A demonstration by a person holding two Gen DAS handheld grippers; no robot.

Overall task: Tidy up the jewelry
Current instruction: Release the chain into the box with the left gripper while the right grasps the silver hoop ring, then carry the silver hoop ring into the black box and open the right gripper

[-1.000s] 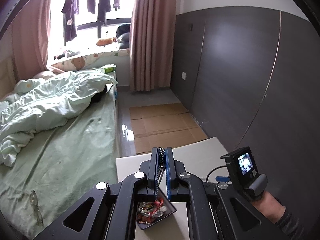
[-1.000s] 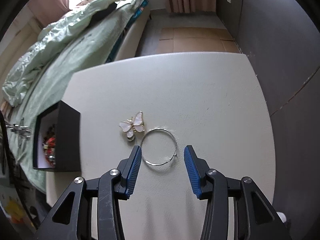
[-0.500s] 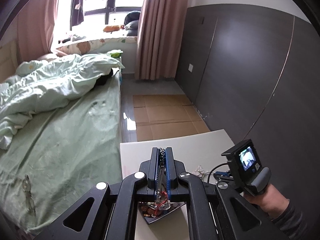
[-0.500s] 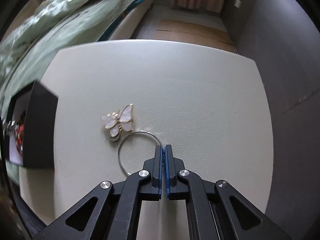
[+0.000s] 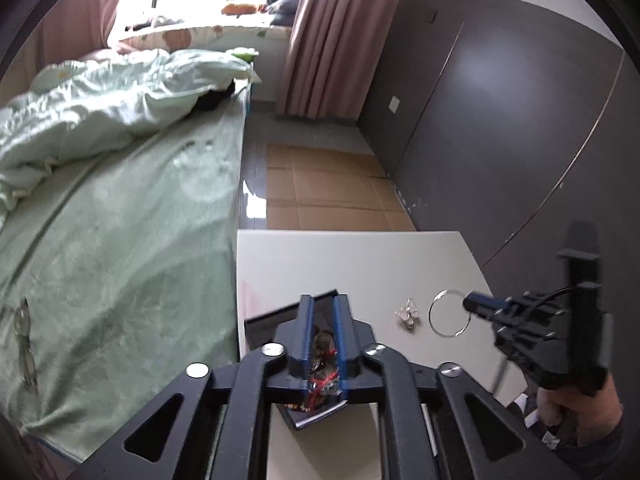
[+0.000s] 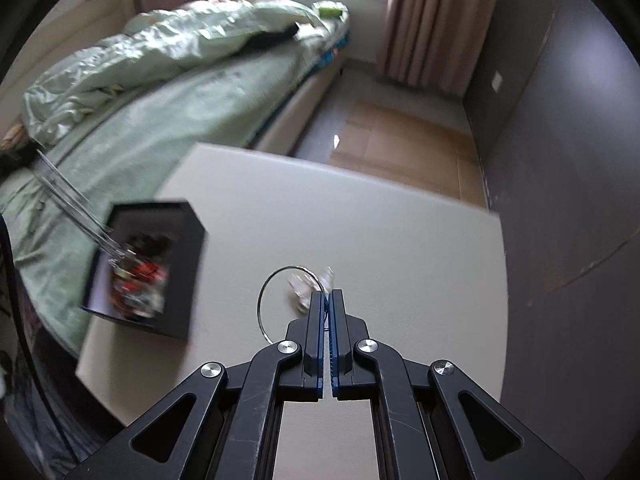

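- silver bangle (image 6: 280,300) hangs clamped between the closed pads of the right gripper (image 6: 328,300), its thin hoop lifted clear of the white table (image 6: 360,224)
- from the left wrist view the bangle (image 5: 448,313) shows as a ring at the tip of the right gripper (image 5: 474,304), held by a hand (image 5: 576,400)
- butterfly brooch (image 5: 409,313) lies on the table just beside the hoop
- left gripper (image 5: 320,312) hovers over the black jewelry box (image 6: 148,268), jaws opening, nothing pinched between them; beads and red pieces sit in the box
- green bed (image 5: 120,220) stands beside the table
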